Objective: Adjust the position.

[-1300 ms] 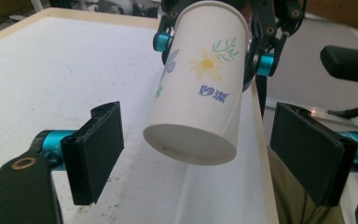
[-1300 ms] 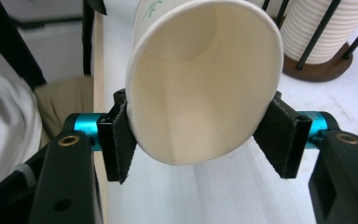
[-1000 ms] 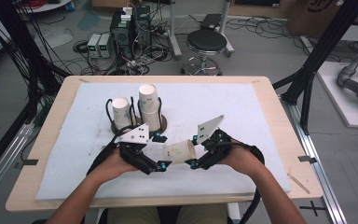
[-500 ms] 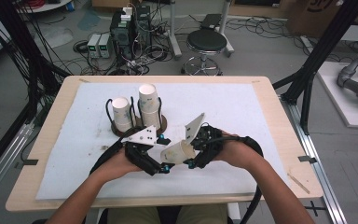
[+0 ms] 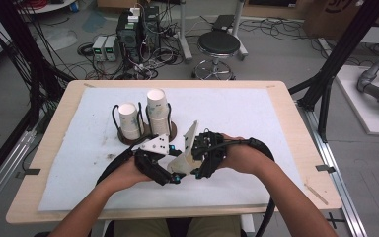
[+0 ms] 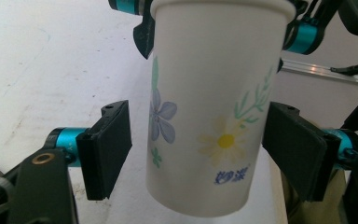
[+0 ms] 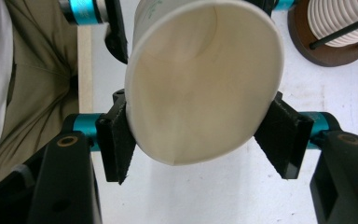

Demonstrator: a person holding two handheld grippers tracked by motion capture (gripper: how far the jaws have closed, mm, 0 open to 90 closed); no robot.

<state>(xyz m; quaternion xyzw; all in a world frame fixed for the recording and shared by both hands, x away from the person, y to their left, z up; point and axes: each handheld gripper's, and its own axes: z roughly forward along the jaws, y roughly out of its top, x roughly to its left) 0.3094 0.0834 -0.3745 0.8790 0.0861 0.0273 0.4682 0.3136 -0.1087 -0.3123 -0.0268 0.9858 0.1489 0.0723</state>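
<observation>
A white paper cup [image 6: 205, 116] printed with flowers hangs on its side just above the mat at the front middle of the table [image 5: 286, 106]. My right gripper [image 7: 200, 135] is shut on its rim, which is squeezed slightly oval, with the cup's open mouth [image 7: 200, 88] facing that gripper's camera. My left gripper [image 6: 198, 149] straddles the cup's body. Its jaws have just been closing. A gap still shows at the left pad [image 6: 109, 149], and the other pad is almost against the cup. In the high view both grippers, left [image 5: 170, 170] and right [image 5: 195, 163], meet around the cup [image 5: 183, 159].
A round wooden holder [image 5: 170, 129] with black wire loops stands behind the grippers, carrying two stacks of paper cups [image 5: 130, 121] [image 5: 158, 111]. It also shows in the right gripper view [image 7: 335, 46]. The white mat [image 5: 237, 113] covers the table. The table's front edge [image 7: 85, 70] is close by.
The right gripper has carried the cup left and slightly up, bringing it between the left jaws. The left jaws have narrowed around the cup. The left hand stayed in place.
</observation>
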